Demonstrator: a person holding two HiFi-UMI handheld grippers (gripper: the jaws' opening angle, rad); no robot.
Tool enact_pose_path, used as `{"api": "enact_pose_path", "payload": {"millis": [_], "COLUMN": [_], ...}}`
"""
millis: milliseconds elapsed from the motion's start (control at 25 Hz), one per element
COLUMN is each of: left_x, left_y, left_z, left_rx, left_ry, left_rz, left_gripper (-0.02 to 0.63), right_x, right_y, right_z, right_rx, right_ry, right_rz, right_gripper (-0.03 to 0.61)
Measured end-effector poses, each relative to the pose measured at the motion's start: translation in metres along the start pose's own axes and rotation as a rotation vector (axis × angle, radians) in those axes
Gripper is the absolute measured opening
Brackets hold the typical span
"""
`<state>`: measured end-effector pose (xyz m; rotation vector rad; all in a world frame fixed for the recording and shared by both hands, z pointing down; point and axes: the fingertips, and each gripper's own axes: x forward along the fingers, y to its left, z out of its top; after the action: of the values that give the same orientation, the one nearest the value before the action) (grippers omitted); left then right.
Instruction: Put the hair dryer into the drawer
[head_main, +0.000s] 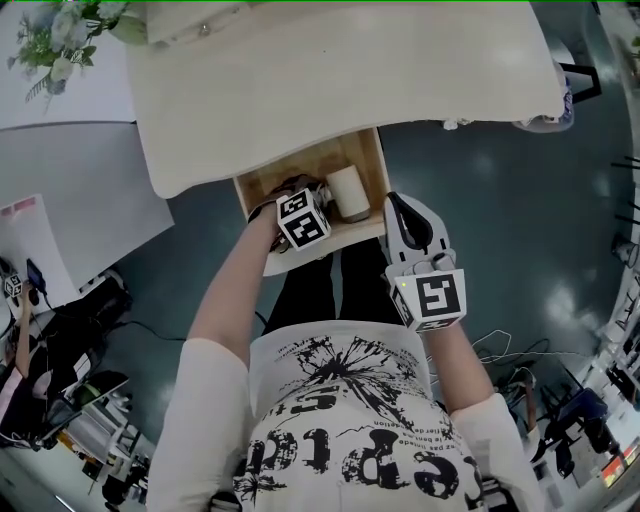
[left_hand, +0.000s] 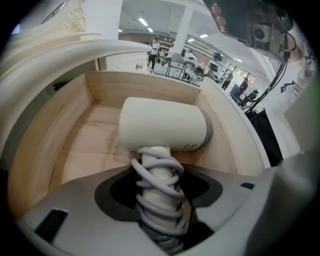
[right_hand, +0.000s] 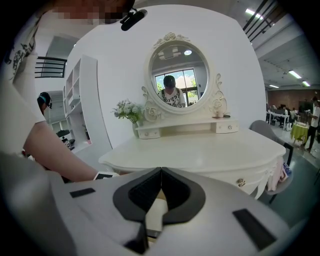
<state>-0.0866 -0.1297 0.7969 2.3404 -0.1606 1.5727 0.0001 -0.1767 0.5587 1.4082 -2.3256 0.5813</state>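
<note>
The hair dryer (left_hand: 162, 129) has a cream barrel and a handle wound with grey cord (left_hand: 159, 195). Its barrel lies inside the open wooden drawer (left_hand: 145, 87), close to the floor boards. My left gripper (left_hand: 159, 172) is shut on the wrapped handle and points steeply down into the drawer. In the head view the left gripper (head_main: 303, 205) hangs over the drawer (head_main: 375, 160), with the dryer's barrel (head_main: 348, 192) showing beside its marker cube. My right gripper (head_main: 397, 203) is just right of the drawer's front corner, shut and holding nothing; its own view shows the right gripper (right_hand: 161, 171) with tips touching.
The drawer juts from under a white dressing table (head_main: 340, 80) that carries an oval mirror (right_hand: 179, 80) and a vase of flowers (right_hand: 127, 110). The person's legs are right below the drawer front. A grey chair (right_hand: 267, 131) stands at the table's right end, and cables (head_main: 520, 360) lie on the floor.
</note>
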Motion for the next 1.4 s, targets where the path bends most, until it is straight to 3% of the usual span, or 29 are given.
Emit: {"api": "enact_pose_path", "payload": {"millis": [240, 560, 600, 680, 720, 960, 1080, 1400], "left_x": [-0.01, -0.077, -0.089, -0.113, -0.125, -0.206, -0.253, -0.38], "left_y": [0.001, 0.009, 0.011, 0.018, 0.021, 0.025, 0.025, 0.016], "left_z": [0.008, 0.041, 0.043, 0.05, 0.053, 0.082, 0.091, 0.092], "left_rx": [-0.122, -0.159, -0.165, -0.187, -0.2, -0.246, -0.253, -0.298], "left_ry": [-0.027, -0.186, -0.204, -0.25, -0.277, -0.482, -0.579, -0.895], "left_rz": [-0.052, 0.051, 0.076, 0.144, 0.177, 0.362, 0.473, 0.793], "left_gripper": [0.276, 0.256, 0.22, 0.056, 0.035, 0.021, 0.021, 0.021], "right_x": [-0.002, -0.007, -0.008, -0.011, -0.013, -0.025, -0.03, -0.041], "right_y": [0.001, 0.006, 0.008, 0.009, 0.011, 0.021, 0.034, 0.052], "right_z": [0.003, 0.032, 0.037, 0.047, 0.052, 0.08, 0.092, 0.128], "right_rx": [-0.004, -0.051, -0.058, -0.069, -0.074, -0.115, -0.13, -0.19], "right_ry": [-0.001, -0.036, -0.043, -0.056, -0.062, -0.107, -0.127, -0.218], "right_rz": [0.011, 0.027, 0.029, 0.034, 0.036, 0.059, 0.13, 0.185], "right_gripper": [0.017, 0.017, 0.017, 0.017, 0.017, 0.017, 0.017, 0.017]}}
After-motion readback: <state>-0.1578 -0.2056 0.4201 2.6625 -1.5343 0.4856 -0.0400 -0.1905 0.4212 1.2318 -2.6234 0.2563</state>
